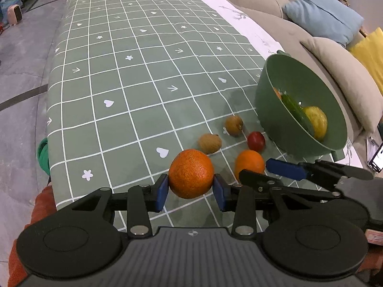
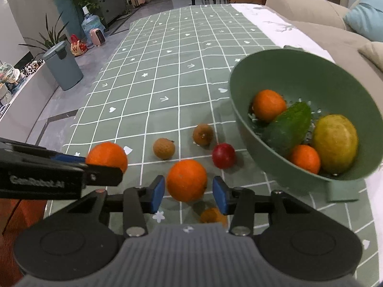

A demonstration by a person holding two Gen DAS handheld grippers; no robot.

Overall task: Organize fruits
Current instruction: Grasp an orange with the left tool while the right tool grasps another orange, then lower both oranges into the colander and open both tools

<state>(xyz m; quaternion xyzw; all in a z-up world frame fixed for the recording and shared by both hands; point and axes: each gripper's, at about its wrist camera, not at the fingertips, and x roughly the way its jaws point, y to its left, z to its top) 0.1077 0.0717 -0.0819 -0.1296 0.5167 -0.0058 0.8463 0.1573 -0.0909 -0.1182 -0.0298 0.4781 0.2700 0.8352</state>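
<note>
While the left tool [image 1: 190, 189] clamps a pebbly, deep-orange orange [image 1: 191, 173], the right tool [image 2: 188, 195] gapes around a smoother orange [image 2: 186, 183].

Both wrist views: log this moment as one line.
left hand-held gripper: shut on orange | right hand-held gripper: open around second orange | bowl: partly filled

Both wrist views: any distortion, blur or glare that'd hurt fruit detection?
Left wrist view: strong fisheye bending of the tablecloth grid, dark vignette corners, orange between the pads sharp. Right wrist view: same bending, soft shadow under the green bowl, fruit evenly lit, no harsh glare.
</note>
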